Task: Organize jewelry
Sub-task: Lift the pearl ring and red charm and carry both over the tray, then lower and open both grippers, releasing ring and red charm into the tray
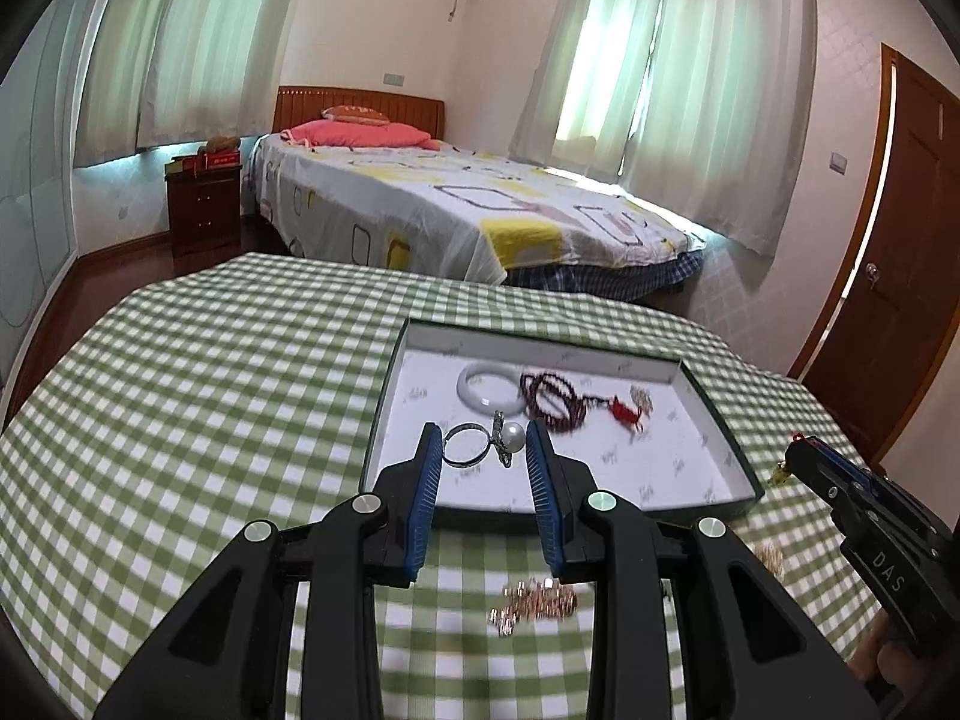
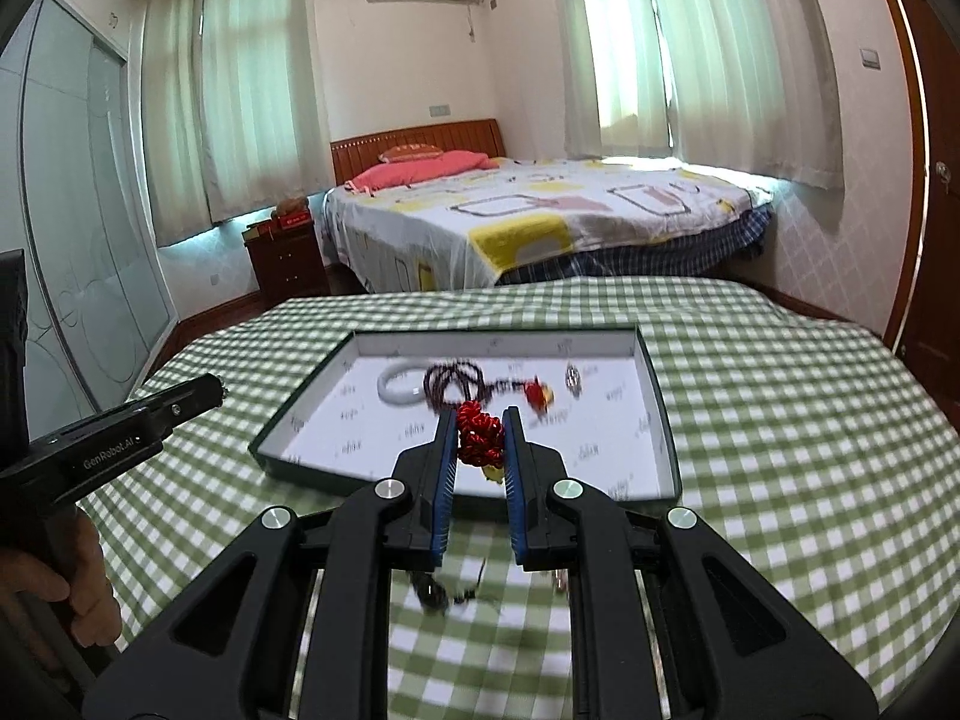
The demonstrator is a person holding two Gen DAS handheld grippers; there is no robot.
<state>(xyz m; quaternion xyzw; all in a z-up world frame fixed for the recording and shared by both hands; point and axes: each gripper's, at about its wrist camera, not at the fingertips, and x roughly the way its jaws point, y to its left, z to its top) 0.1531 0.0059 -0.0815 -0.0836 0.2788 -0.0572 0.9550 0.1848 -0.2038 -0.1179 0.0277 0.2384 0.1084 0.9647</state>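
Observation:
A shallow white tray (image 1: 714,468) with a dark rim lies on the green checked tablecloth. In it rest a white bangle (image 1: 483,391), a coil of dark red beads (image 1: 555,399) with a red tassel, and a small silver piece (image 2: 573,381). My left gripper (image 1: 483,443) is shut on a silver ring with a pearl (image 1: 480,443), held above the tray's near edge. My right gripper (image 2: 479,438) is shut on a red knotted ornament (image 2: 479,437), with a yellow bit hanging below it. In the left wrist view the right gripper (image 1: 801,450) shows at the right edge.
A gold chain (image 1: 534,599) lies on the cloth in front of the tray, and a dark blurred item (image 2: 441,591) lies under the right gripper. A hand (image 2: 66,576) holds the left gripper's handle. Behind the table are a bed (image 1: 456,210) and a wooden door (image 1: 900,276).

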